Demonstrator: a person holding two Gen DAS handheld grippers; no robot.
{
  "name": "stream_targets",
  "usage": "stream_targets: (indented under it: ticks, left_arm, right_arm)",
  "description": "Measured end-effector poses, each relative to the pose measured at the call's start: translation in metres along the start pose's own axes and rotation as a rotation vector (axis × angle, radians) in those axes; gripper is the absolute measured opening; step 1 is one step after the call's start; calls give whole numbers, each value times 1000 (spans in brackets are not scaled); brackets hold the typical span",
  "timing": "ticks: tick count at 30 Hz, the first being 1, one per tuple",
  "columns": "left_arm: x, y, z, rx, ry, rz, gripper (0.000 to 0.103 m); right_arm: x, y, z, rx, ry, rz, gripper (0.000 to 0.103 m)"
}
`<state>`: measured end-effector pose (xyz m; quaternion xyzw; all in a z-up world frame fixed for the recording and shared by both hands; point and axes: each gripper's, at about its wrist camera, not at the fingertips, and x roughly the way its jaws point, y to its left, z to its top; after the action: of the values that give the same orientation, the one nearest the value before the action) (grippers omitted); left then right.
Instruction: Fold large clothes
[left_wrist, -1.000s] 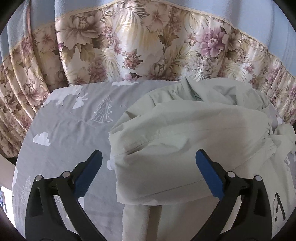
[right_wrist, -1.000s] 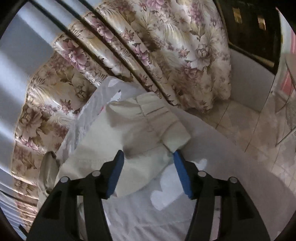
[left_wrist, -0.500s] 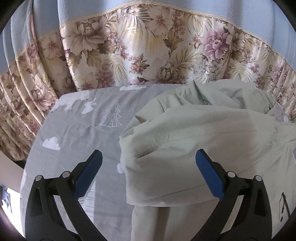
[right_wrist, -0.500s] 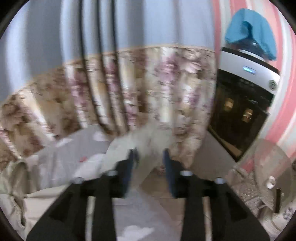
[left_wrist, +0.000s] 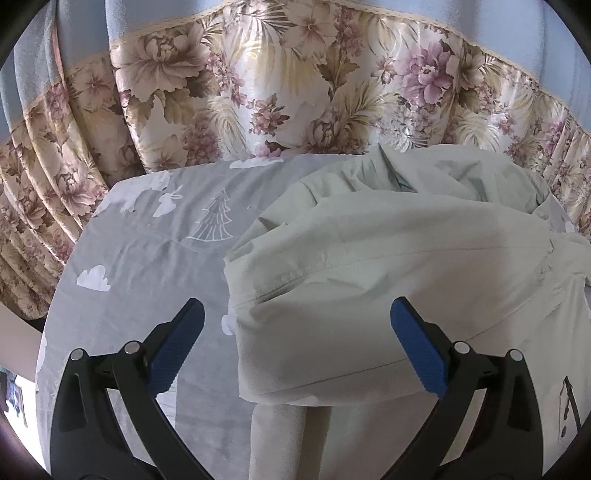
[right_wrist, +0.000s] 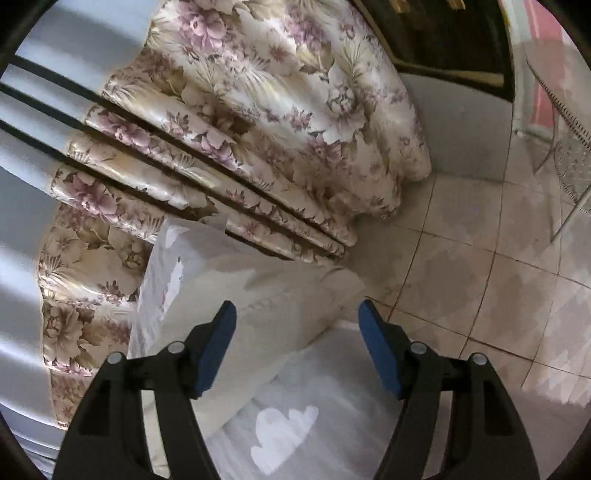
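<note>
Both empty & spread: left gripper (left_wrist: 297, 345) over near-left edge of pale-green garment (left_wrist: 388, 280), heaped w/ long axis running left-right across bed sheet (left_wrist: 147, 266), right gripper (right_wrist: 297, 349) at right-edge cuff, so left nearer bulk.

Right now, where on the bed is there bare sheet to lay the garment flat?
Bare grey printed sheet lies left of the pale green garment, bordered by the floral curtain. The right half is crowded with bunched cloth.
</note>
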<state>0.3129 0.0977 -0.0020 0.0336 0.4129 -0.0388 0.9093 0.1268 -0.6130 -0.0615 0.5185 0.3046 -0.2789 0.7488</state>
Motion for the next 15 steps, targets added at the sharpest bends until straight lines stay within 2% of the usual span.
stream_targets:
  ticks: [3,4,5,7,9,11,15]
  left_arm:
    - [1,5,1,-23,-2,-1,100]
    - [2,7,2,-37,2,-6,100]
    - [3,8,2,-51,6,-14,100]
    - [5,11,2,-74,12,-34,100]
    - [4,10,3,-77,12,-44,100]
    - [3,7,4,-64,4,-38,100]
    - [0,3,8,-56,-7,-40,100]
  right_arm:
    - [15,1,0,30,26,47,69]
    - [16,3,0,19,10,55,60]
    - [14,9,-1,-15,-19,56,31]
    - [5,29,-3,-136,-95,18,9]
    - [-12,56,-10,-264,-177,-10,6]
    - [-39,93,-25,-415,-258,-2,6]
    - [-87,173,-71,-670,-316,102,4]
